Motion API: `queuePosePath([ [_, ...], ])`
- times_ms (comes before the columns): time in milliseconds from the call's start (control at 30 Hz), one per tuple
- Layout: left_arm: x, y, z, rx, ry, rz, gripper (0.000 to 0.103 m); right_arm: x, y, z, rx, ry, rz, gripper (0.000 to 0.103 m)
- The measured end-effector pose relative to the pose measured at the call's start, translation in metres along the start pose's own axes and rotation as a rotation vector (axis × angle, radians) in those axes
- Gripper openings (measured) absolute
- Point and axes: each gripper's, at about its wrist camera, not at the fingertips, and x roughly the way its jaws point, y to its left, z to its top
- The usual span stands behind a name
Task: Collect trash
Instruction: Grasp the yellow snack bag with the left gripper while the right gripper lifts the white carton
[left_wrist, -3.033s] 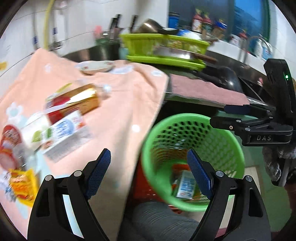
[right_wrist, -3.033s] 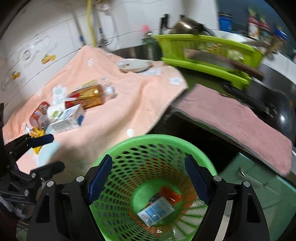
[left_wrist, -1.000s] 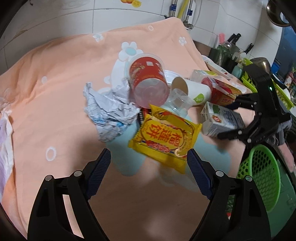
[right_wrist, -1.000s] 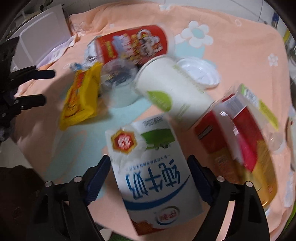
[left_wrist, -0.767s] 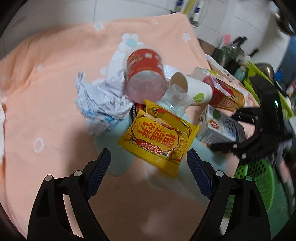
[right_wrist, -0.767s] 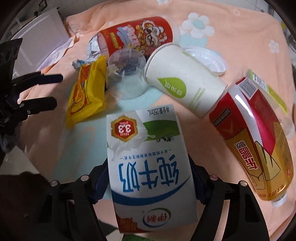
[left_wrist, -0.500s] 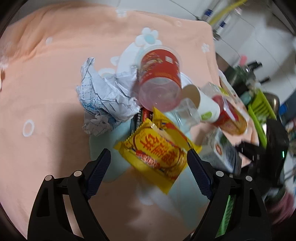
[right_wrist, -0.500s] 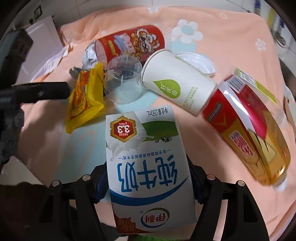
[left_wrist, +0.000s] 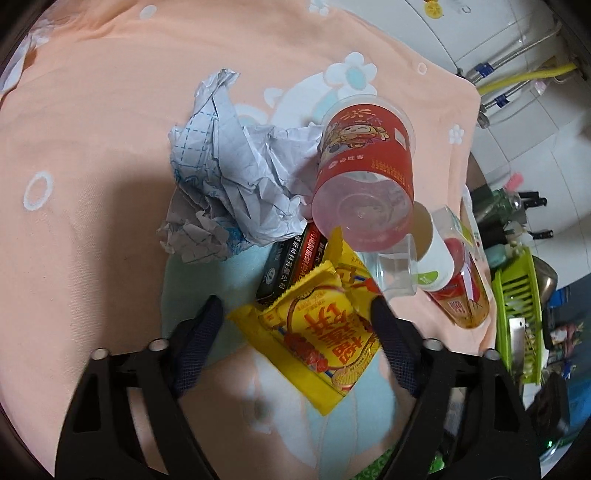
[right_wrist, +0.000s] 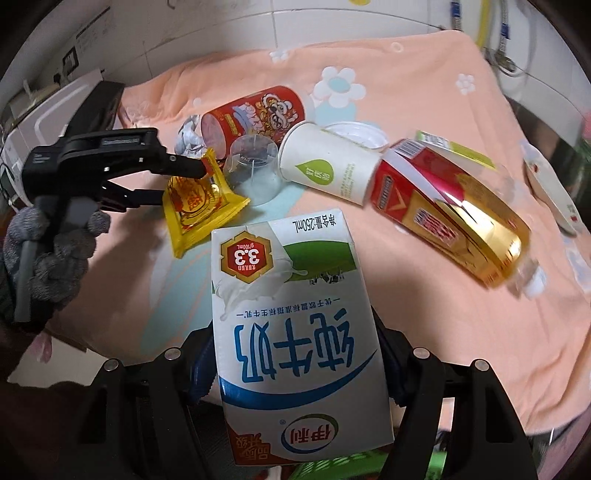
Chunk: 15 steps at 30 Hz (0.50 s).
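The right gripper (right_wrist: 295, 354) is clamped on a white-and-blue milk carton (right_wrist: 291, 314), its two blue pads pressing the carton's long sides. The carton stands lifted at the 6 o'clock edge of the right wrist view, its printed face toward the camera, above the peach flowered towel (right_wrist: 461, 314) that covers the counter.

At 9 o'clock in that view a hand in a grey knit glove (right_wrist: 48, 251) grips the handle of the left gripper (right_wrist: 177, 181), which reaches in level from the left. Its jaws are closing around a yellow snack packet (right_wrist: 199, 199): the upper finger touches the packet's top corner, the lower finger lies beneath it.

In the left wrist view, the left gripper (left_wrist: 295, 332) points steeply down at the towel (left_wrist: 92, 147). The yellow snack packet (left_wrist: 317, 332) lies between the blue fingers, the right finger touching its edge and the left one just clear.

At 12 o'clock from the packet a dark flat box (left_wrist: 291, 269) sticks out from under it. Beyond that are crumpled white paper (left_wrist: 236, 184) and a red printed plastic cup (left_wrist: 364, 177) on its side. At 2 o'clock lie a clear plastic cup (left_wrist: 397, 273), a white paper cup (left_wrist: 436, 262) and a red-and-gold labelled bottle (left_wrist: 461, 295). A green dish rack (left_wrist: 517, 306) stands at the 3 o'clock edge.
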Motion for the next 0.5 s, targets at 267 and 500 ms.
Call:
queuePosePath([
  [267, -0.002, 0.003, -0.004, 0.003, 0.007, -0.032, 0.049, -0.027, 0.004, -0.028, 0.084, -0.046, -0.032, 0.068],
  [500, -0.024, -0.005, -0.019, 0.085, -0.009, -0.082, 0.045, -0.053, 0.009, -0.047, 0.164, -0.099, -0.074, 0.068],
])
